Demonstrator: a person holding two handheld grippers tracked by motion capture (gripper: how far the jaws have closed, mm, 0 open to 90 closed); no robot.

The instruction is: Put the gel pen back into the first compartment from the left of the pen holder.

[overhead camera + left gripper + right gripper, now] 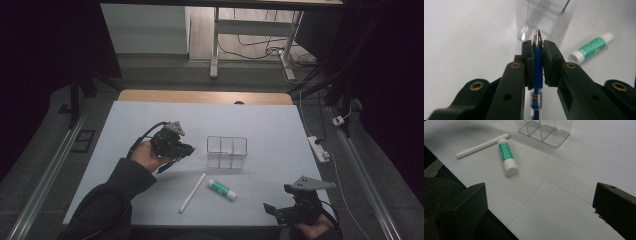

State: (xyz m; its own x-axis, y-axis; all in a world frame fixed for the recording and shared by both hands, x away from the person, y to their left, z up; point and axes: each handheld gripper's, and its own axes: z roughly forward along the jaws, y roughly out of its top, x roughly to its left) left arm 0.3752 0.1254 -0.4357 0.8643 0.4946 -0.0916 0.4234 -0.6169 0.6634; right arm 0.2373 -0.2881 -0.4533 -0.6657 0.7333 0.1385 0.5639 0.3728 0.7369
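Clamped between the left gripper's [537, 58] jaws, a blue pen [537, 62] points at the clear organizer [227, 151] just ahead. Right gripper [280, 210] hangs wide open at the white table's [150, 115] near edge; a glue stick [221, 189] and white stick [193, 192] lie between, dark floor and cables beyond.

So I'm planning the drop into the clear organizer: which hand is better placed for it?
Left. The left gripper is shut on the blue pen, tip aimed at the clear organizer. The right gripper sits open, empty, at the table's near edge.
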